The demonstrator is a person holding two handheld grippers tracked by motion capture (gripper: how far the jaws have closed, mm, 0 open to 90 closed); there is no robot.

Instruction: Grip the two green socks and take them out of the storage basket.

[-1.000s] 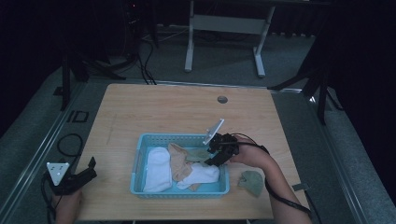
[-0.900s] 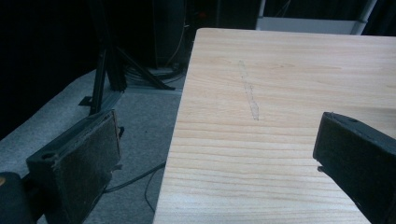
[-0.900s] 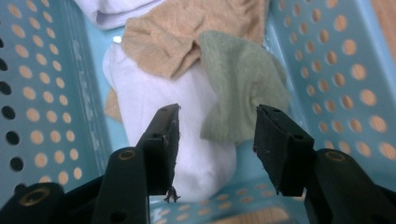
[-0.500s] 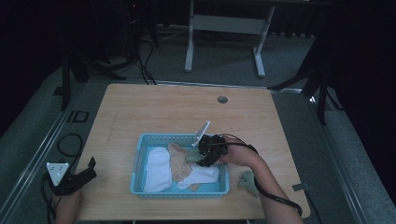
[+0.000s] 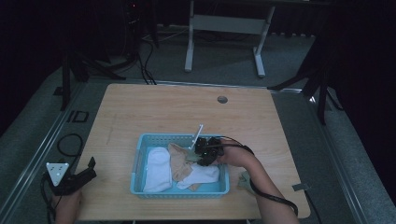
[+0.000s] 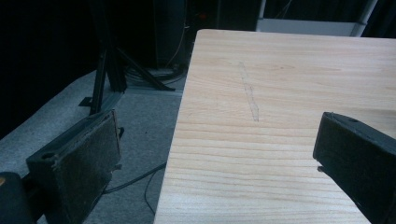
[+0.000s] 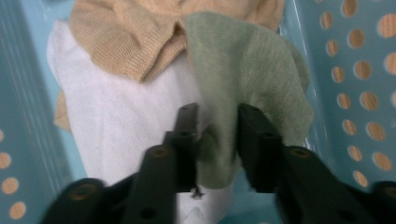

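Note:
A light blue basket (image 5: 180, 191) near the table's front edge holds a white sock (image 5: 158, 168), a tan sock (image 5: 180, 158) and a green sock (image 7: 252, 70). My right gripper (image 5: 205, 153) reaches down into the basket's right half. Its jaws (image 7: 218, 126) have just been closing, and a fold of the green sock is pinched between them, over the white sock (image 7: 121, 116) and beside the tan sock (image 7: 126, 37). My left gripper (image 5: 91, 169) rests at the table's front left corner, open (image 6: 215, 154) with nothing between its jaws.
Another green sock (image 5: 243, 179) lies on the table just right of the basket, under the person's right forearm. A round cable hole (image 5: 222, 99) sits near the far edge. The basket wall (image 7: 359, 93) stands close on the right gripper's right.
The right gripper has moved left and down from above the basket's right rim into the basket, and its jaws have closed on the green sock. The left gripper has stayed put.

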